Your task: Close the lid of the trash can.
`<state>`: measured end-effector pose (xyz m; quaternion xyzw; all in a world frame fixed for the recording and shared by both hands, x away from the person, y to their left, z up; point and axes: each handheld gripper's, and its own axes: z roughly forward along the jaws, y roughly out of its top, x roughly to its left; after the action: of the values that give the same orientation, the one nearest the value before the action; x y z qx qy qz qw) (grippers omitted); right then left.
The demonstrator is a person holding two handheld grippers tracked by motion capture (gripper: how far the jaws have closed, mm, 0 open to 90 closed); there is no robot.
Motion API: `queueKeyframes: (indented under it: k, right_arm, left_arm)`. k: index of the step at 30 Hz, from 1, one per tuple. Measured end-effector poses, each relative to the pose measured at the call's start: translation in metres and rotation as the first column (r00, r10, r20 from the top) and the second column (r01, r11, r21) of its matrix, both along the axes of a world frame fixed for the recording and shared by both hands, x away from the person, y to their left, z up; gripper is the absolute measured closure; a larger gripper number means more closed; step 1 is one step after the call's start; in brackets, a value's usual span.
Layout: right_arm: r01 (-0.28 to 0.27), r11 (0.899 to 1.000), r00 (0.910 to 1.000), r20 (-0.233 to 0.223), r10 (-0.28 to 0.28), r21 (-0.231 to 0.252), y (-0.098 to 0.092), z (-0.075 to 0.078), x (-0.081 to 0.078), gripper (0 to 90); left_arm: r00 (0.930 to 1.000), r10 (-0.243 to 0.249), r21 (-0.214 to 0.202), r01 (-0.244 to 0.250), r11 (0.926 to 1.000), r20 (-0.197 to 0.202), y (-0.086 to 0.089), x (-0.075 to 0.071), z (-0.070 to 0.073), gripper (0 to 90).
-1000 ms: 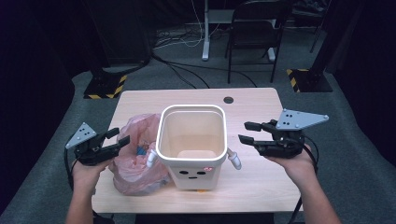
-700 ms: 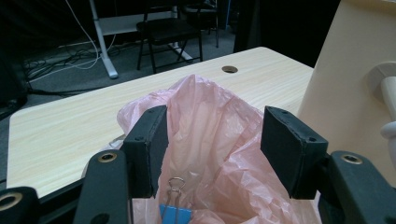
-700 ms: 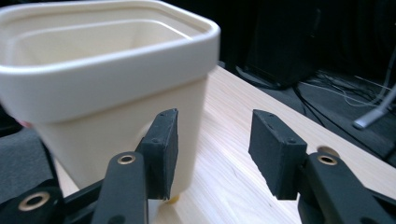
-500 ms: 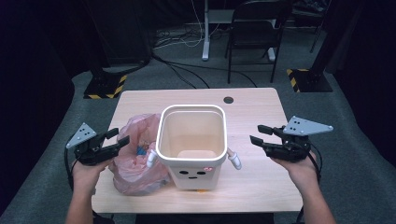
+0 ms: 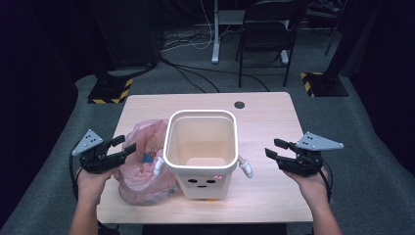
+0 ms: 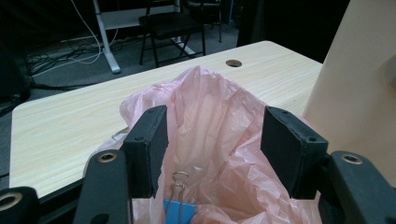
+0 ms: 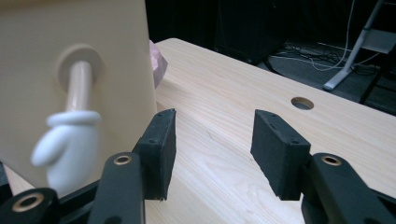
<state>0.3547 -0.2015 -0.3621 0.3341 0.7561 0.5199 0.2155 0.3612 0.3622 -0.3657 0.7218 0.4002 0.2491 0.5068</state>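
A cream bin (image 5: 200, 120) with a small face and white mitten arms (image 5: 246, 169) stands mid-table. A crumpled pink plastic bag (image 5: 139, 169) lies against its left side. My left gripper (image 5: 125, 145) hovers at the bag's left edge, open. In the left gripper view the pink bag (image 6: 215, 102) rises between and beyond the pads (image 6: 152, 144) without being pressed, and a blue binder clip (image 6: 179, 207) sits low in it. My right gripper (image 5: 273, 148) is right of the bin, open. Its jaws have just been opening with nothing between them, near the mitten arm (image 7: 70, 140).
The wooden table (image 5: 264, 115) has a cable hole (image 5: 239, 105) at its far edge. Bare wood lies under and beyond the right gripper (image 7: 212, 140). A chair (image 5: 269, 29), a desk leg and floor cables are behind the table.
My right gripper has sunk toward the table beside the bin, and its jaws stand a little wider. The left gripper, bag and bin have not moved.
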Motion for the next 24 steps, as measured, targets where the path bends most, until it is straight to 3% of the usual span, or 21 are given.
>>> queueKeyframes:
  k: [7, 24]
  right_arm:
    - [0.052, 0.998, 0.9987, 0.001, -0.052, -0.024, 0.000, -0.021, 0.002, 48.9]
    - [0.122, 0.991, 0.9907, -0.054, -0.125, -0.056, -0.011, -0.061, 0.008, 47.6]
  left_arm:
    - [1.0000, 0.007, 0.002, -0.007, 1.0000, -0.004, 0.001, 0.001, -0.002, 41.1]
    - [0.9997, 0.018, 0.007, -0.018, 0.9998, -0.015, 0.004, 0.003, -0.005, 41.1]
